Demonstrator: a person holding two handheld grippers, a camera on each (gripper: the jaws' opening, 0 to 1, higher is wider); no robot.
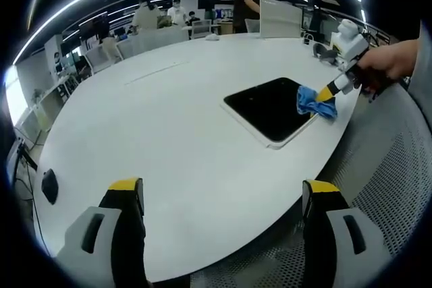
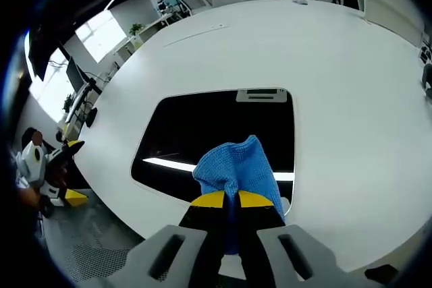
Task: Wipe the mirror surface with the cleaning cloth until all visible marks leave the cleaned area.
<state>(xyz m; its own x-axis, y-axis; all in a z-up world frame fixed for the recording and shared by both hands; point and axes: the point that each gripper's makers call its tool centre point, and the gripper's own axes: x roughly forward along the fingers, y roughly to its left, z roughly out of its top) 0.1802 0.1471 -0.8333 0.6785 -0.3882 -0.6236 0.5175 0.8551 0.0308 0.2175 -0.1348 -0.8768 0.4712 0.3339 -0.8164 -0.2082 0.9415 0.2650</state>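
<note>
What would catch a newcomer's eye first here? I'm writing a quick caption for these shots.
The dark mirror lying flat near the edge of the big white table stands out most. Next comes the bright blue cloth, pinched in the right gripper and resting on the mirror's near edge. In the left gripper view, the left gripper hangs open over the bare table, away from the mirror.

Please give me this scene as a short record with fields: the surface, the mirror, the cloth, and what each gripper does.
surface: white table
mirror: flat, dark glass, white frame, near the table edge
cloth: blue cleaning cloth, resting on the mirror's edge
right gripper: shut on the cloth, pressing it to the mirror
left gripper: open, holding nothing, away from the mirror
marks: none discernible on the glass
</note>
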